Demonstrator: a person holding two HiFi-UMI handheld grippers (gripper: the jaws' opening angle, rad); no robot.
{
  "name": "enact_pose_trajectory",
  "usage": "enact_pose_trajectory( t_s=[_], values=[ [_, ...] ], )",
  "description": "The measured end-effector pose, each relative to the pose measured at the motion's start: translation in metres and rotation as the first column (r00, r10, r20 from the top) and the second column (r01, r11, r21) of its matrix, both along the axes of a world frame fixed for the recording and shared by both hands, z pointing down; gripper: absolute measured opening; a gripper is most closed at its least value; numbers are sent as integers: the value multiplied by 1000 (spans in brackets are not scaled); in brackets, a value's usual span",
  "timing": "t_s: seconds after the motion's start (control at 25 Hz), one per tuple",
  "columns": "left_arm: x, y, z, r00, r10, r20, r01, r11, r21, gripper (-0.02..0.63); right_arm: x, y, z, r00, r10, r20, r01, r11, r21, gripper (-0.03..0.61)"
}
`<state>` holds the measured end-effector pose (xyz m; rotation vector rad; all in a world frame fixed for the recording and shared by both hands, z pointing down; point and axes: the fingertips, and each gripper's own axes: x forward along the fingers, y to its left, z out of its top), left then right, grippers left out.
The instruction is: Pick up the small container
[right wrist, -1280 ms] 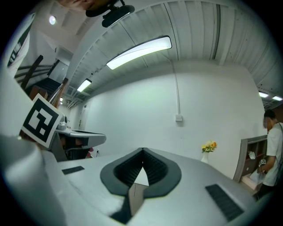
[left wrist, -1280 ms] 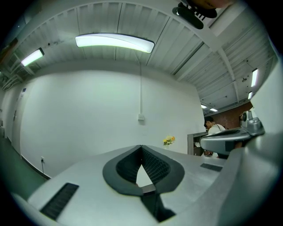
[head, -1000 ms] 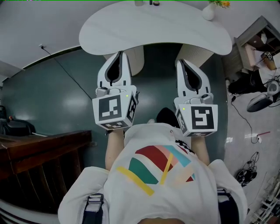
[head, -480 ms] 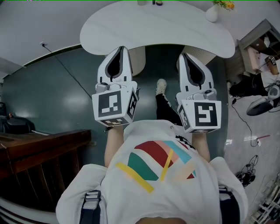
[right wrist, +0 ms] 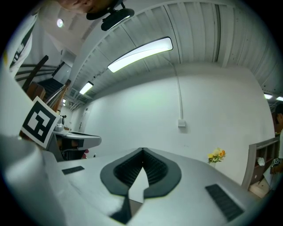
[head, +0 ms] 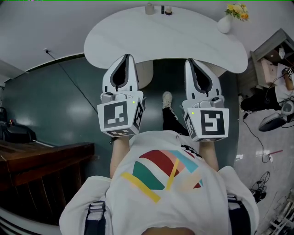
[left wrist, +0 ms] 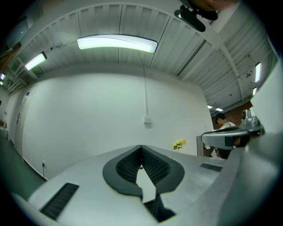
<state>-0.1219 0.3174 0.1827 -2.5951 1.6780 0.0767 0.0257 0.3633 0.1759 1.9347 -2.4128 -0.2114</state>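
In the head view a white oval table (head: 161,34) stands ahead of me. At its far edge sit three small things: a pale container (head: 149,8), a thin dark one (head: 162,9) and a low dark round one (head: 168,10). They are too small to tell apart further. My left gripper (head: 125,58) and right gripper (head: 190,61) are held side by side over the table's near edge, well short of those things. Both are shut with nothing between the jaws. In the gripper views, the left gripper (left wrist: 141,148) and the right gripper (right wrist: 142,151) point up at a white wall.
A white vase of yellow flowers (head: 225,22) stands at the table's far right, and the flowers (right wrist: 216,154) show in the right gripper view too. A dark wooden counter (head: 41,160) lies at my left. Shelves, cables and gear (head: 275,87) crowd the floor at the right.
The table has slid lower in the head view, so its far edge with the small things now shows. My foot has stepped forward. Both grippers stay shut, side by side.
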Motion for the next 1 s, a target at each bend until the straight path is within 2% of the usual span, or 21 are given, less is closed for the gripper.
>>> enact_pose_trajectory(
  t_s=[0.6, 0.84, 1.0],
  values=[
    [16, -64, -13, 998, -56, 18, 55, 998, 34, 17, 21, -78, -3, 999, -38, 9, 38, 999, 3, 11],
    [28, -102, -15, 997, -74, 36, 73, 997, 17, 17, 31, -122, -6, 997, -67, 23, 67, 998, -15, 11],
    [37, -133, -27, 995, -88, 45, 86, 996, 32, 17, 39, -157, -10, 995, -88, 35, 89, 996, -24, 11]
  ],
)
